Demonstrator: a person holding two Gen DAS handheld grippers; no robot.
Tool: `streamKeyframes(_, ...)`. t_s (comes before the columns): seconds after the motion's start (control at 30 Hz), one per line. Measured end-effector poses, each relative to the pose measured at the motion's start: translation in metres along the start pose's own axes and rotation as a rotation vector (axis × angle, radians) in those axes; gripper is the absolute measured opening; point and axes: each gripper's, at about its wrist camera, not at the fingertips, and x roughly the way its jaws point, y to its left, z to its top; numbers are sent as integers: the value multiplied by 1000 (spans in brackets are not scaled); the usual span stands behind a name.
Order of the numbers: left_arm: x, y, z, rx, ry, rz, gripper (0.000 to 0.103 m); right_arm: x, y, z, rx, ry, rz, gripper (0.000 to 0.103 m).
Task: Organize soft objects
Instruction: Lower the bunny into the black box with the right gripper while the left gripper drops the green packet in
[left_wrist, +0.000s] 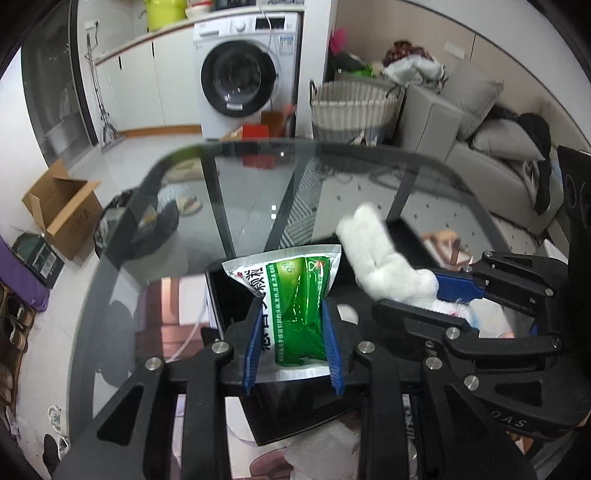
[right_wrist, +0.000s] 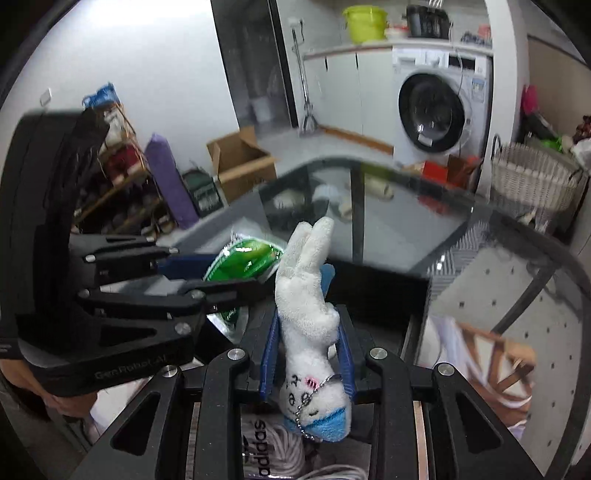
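L gripper (left_wrist: 293, 332) was seen closed on a green and silver pouch (left_wrist: 295, 295), pads pressed on both its sides; the pouch's long axis ran fwd along the fingers, its top end sticking out past the tips. R gripper (right_wrist: 308, 354) was clamped on a white plush rabbit (right_wrist: 306, 306), held round the body w/ ears pointing away from the camera and the head w/ blue trim and a bead chain hanging back toward the wrist. Long axis of the rabbit likewise lay along the fingers. Both items were carried above a glass desk (left_wrist: 258, 206), neither resting on it. The two grippers were held just beside each other, L gripper to the left of the rabbit in the right wrist view, so neither hand was judged clearly nearer to any drop spot. Below the grippers a dark tray-like edge (left_wrist: 214, 291) was glimpsed, poss. the target, but that couldn't be told for sure.

Desk top was transparent w/ dark frame, floor visible through it. Room beyond: washing machine (left_wrist: 243, 77), woven basket (left_wrist: 354, 107), grey sofa (left_wrist: 491, 147), open cardboard box (left_wrist: 62, 210).
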Motion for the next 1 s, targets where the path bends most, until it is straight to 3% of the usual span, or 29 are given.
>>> streamKeyframes(0.2,12,-19,-13,105,69,2,28,16,1,-19,11,87,-20,28)
streamKeyframes(0.3,12,-19,-14,105,85,-10,29,16,1,-22,40,135,8,28)
streamKeyframes(0.67,14,-13,-7,119,125,-33,29,28,5,-13,-48,142,-77,30)
streamKeyframes(0.87,12,-15,-10,159,138,-36,33,23,8,-15,-5,218,-29,33)
streamKeyframes(1.0,6,-13,-9,158,135,-25,44,13,9,-16,11,209,-62,41)
